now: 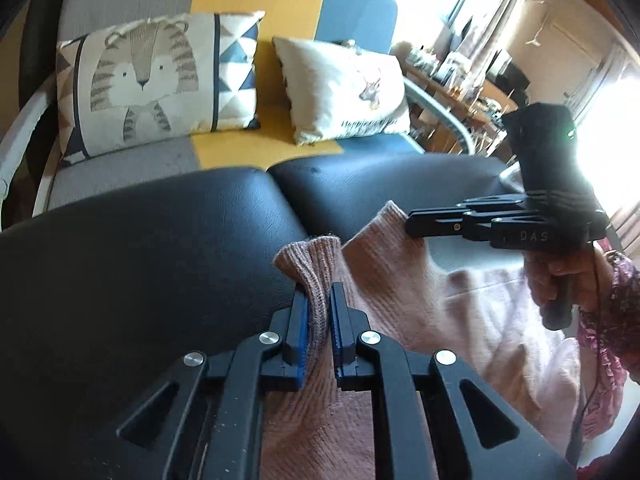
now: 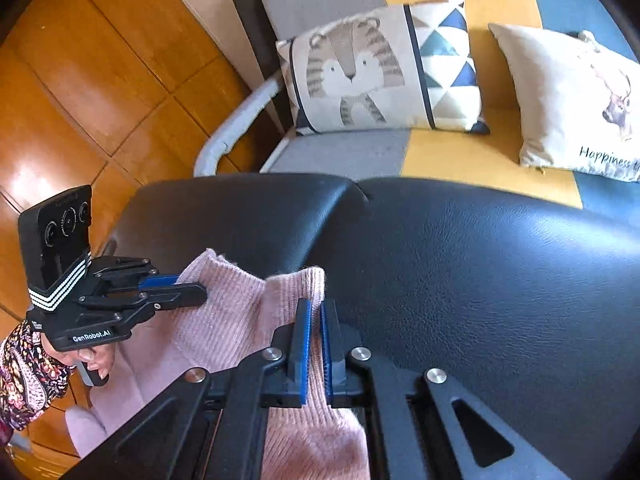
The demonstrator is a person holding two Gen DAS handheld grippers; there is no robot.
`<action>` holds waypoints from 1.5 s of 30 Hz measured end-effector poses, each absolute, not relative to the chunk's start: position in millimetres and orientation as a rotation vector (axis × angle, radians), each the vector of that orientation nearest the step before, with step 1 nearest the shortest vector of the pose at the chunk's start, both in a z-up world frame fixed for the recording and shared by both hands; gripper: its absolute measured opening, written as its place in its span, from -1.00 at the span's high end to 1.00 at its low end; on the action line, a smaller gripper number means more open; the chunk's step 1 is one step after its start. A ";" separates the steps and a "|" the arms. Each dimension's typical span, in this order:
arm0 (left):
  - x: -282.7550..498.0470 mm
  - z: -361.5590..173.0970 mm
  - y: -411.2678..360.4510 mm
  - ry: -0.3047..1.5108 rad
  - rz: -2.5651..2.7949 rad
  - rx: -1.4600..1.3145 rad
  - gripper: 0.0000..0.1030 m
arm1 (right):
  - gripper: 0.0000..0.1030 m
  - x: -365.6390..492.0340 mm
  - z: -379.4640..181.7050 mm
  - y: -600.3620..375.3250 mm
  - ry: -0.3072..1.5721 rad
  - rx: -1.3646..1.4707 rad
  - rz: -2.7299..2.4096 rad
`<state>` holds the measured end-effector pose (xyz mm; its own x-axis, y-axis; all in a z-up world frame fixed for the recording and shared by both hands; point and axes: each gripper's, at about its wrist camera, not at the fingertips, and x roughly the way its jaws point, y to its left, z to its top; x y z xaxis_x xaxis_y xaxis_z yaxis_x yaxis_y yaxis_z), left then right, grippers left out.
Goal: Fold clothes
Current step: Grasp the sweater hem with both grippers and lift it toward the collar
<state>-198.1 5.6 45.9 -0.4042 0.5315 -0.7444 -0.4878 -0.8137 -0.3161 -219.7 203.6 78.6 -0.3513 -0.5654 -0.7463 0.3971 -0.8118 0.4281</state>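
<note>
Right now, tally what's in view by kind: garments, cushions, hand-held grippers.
Pink knit garment: 1
Cushions: 2, tiger print and deer print
Hand-held grippers: 2, left and right, both shut on the garment
Total: 5

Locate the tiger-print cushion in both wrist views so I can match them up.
Left wrist view: the tiger-print cushion sits upper left, leaning on the sofa back.
Right wrist view: the same cushion is upper centre, right of the sofa's pale armrest.
Shared landmark: the seam between the two black leather pads, seen below the cushion in both.
</note>
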 end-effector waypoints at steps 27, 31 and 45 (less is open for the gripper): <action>-29.2 61.5 -3.7 -0.072 2.144 -1.178 0.81 | 0.93 -10.9 106.6 221.6 -0.243 1.235 -2.080; -11.5 55.2 -7.5 -0.095 2.167 -1.187 0.81 | 0.94 10.7 90.7 223.7 -0.274 1.254 -2.075; -1.3 29.4 -37.6 -0.563 2.087 -1.355 0.76 | 0.54 18.3 88.0 218.2 -0.332 1.315 -2.160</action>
<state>-1.3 -37.6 29.4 -0.3143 0.6703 -0.6723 -0.2411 -0.7413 -0.6263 18.3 218.2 88.0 -0.3439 -0.5946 -0.7267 0.3486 -0.7995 0.4892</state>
